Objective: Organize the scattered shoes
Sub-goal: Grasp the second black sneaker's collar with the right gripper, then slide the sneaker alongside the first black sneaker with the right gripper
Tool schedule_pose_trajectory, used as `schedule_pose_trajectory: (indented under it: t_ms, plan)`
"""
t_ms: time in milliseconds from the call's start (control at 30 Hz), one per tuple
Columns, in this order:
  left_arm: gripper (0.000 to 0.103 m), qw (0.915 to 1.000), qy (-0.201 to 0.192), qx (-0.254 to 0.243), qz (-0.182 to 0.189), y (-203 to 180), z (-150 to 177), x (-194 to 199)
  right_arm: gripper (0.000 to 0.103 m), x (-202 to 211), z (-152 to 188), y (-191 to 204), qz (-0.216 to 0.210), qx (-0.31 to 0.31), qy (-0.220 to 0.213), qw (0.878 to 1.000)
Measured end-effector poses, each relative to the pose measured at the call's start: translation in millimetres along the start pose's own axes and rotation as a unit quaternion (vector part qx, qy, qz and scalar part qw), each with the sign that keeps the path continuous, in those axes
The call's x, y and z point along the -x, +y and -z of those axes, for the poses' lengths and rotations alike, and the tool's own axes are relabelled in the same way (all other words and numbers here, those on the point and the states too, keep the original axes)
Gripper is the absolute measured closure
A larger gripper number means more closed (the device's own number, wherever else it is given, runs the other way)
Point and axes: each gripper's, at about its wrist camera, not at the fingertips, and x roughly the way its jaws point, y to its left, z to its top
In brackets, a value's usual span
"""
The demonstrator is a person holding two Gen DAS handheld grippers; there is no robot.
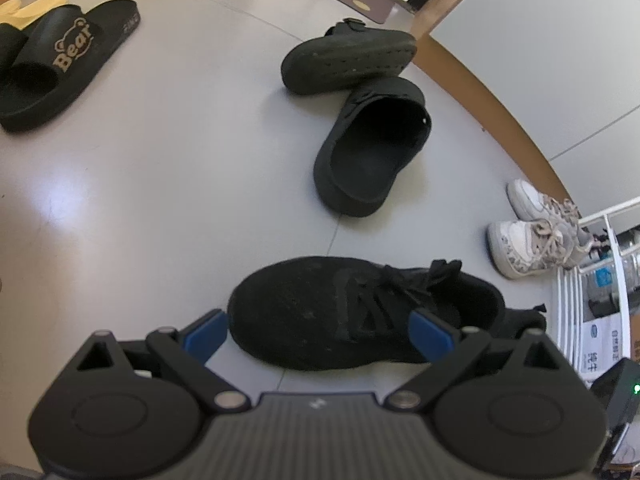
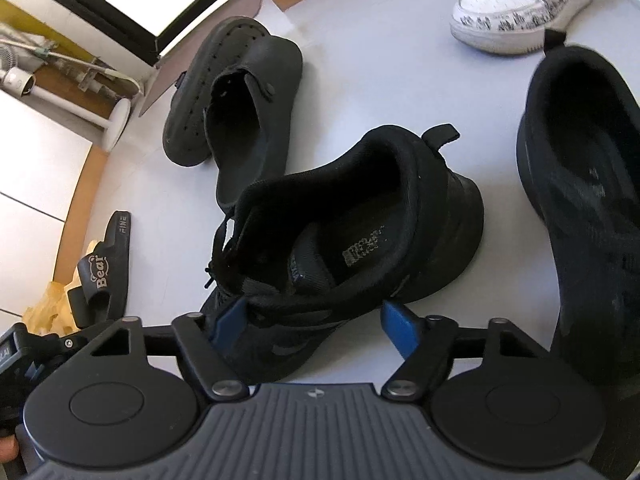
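1. Your right gripper [image 2: 314, 330] stands partly open, jaws astride the near black sneaker [image 2: 352, 236]. The left blue pad [image 2: 228, 322] sits against the shoe's lace side; the right pad [image 2: 400, 330] looks just clear of the other flank, so I judge no firm grip yet.
2. That sneaker lies at your 12 o'clock, touching the left pad. Its long axis runs from the toe under your jaws out to the heel at about 1 o'clock, tilted onto its side.
3. The coming squeeze turns on this: the jaws cross the shoe's width, not its length, near the collar.
4. Your left gripper [image 1: 320, 330] is wide and holds nothing. The same black sneaker [image 1: 360, 312] lies crosswise between its pads, toe at 10 o'clock, heel at 3. Your right hand is the one engaged.
5. Further out, the second black sneaker [image 2: 584, 184] stands at 2 o'clock, the black clogs [image 2: 236, 96] at 11, the white sneakers [image 2: 520, 4] at 1.
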Motion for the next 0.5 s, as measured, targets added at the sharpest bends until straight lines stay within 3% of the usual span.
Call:
schedule_pose_trajectory:
  t_ms: [500]
  plan:
    - [0.005, 1.0000, 0.002, 0.007, 0.004, 7.3, -4.1, -0.5, 0.051, 16.7, -12.9, 0.2, 0.030, 0.078, -0.031, 0.996]
